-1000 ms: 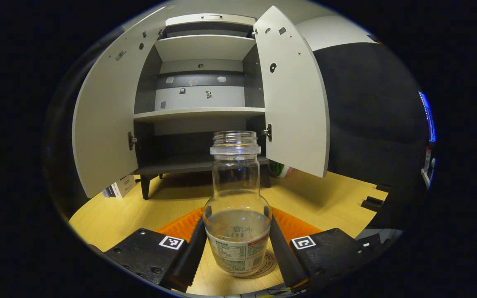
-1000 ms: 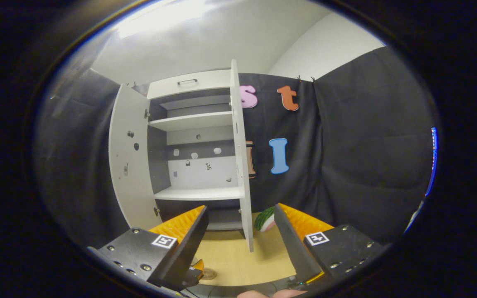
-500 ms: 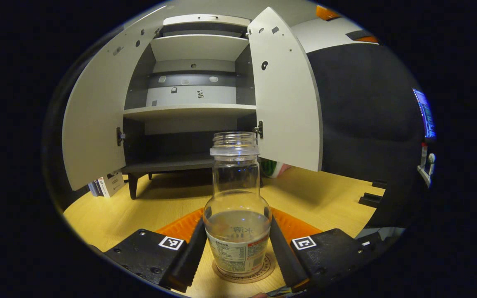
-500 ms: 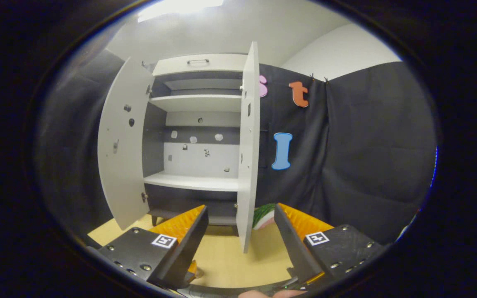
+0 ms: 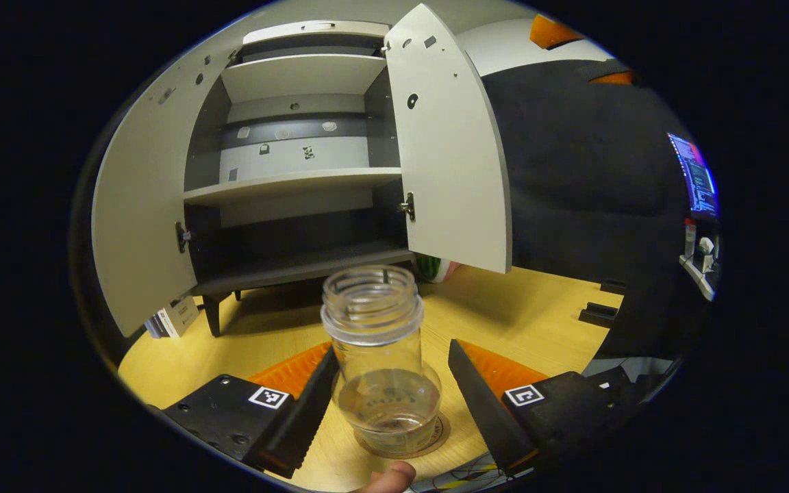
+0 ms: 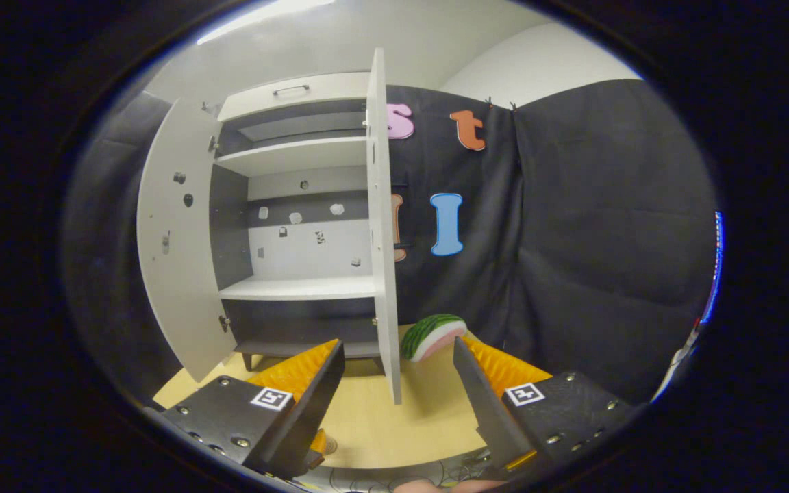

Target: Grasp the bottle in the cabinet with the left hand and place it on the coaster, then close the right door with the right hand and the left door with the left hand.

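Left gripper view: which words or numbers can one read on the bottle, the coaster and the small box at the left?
Nothing can be read.
Bottle: the print on its label is too blurred to read.
Coaster: a ring of print along its rim, too small to read.
Box: dark print on its side, too small to read.

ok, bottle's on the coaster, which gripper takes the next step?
Right. The right gripper is open, empty and faces the right door's edge. The left gripper straddles the bottle.

A watermelon slice [image 6: 431, 335] lies on the wooden table [image 6: 408, 424] near the black cloth wall [image 6: 593, 233].
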The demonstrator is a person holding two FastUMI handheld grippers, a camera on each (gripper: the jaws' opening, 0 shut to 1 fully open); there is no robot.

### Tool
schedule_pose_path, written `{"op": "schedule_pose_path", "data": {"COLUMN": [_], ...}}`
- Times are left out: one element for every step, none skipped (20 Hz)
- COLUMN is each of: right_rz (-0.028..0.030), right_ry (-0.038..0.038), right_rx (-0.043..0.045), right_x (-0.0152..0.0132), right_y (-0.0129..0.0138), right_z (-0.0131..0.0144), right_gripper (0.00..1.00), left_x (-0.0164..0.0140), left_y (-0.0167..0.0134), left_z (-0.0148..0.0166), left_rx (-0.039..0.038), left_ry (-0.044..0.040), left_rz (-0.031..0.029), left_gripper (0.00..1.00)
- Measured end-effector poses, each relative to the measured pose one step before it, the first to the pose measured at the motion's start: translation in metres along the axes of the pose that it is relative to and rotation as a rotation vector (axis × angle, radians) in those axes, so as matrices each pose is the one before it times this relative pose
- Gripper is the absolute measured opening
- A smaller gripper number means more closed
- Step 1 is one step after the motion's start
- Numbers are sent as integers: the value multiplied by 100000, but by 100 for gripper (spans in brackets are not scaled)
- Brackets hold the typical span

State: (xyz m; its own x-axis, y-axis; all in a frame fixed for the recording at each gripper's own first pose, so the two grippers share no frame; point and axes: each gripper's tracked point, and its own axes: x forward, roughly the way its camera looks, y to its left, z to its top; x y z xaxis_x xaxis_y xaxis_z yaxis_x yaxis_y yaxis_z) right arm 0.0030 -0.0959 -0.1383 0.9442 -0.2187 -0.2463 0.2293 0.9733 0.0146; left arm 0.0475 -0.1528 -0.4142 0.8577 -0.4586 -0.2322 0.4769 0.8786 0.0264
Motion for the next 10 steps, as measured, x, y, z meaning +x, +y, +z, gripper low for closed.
{"op": "schedule_pose_path", "data": {"right_rz": [-384,-31,640,639,307,-53,-300,851,-156,-866], "right_ry": [-778,-1620,-1547,-1489,-1249,-947,-884,-633,-1159,-1961], "right_rx": [274,432,852,1143,1436,1654,1798,1746,1275,1083], "right_x": [8,-44,11,89,211,316,404,448,489,584], "right_y": [-223,-177,32,46,-119,-109,-350,38,-146,-508], "right_z": [461,722,627,704,692,676,649,700,672,932], "right_gripper": [94,94,94,94,94,94,94,94,97,94], "left_x": [-238,-219,-76,-179,-267,-359,-324,-262,-157,-203], "left_y": [148,31,-157,-143,-170,-63,34,46,252,344], "left_z": [1436,1416,1376,1253,1640,1759,1929,2036,2286,1789], "left_rx": [476,266,177,-264,-744,362,782,1488,1359,197], "left_ry": [-1248,-1073,-224,-31,-491,-1027,-1149,-2053,-2151,-1948], "left_rz": [-140,-1337,-1586,-1954,-1658,-1744,-876,-939,354,821], "left_gripper": [99,99,99,98,98,98,99,98,98,98]}}
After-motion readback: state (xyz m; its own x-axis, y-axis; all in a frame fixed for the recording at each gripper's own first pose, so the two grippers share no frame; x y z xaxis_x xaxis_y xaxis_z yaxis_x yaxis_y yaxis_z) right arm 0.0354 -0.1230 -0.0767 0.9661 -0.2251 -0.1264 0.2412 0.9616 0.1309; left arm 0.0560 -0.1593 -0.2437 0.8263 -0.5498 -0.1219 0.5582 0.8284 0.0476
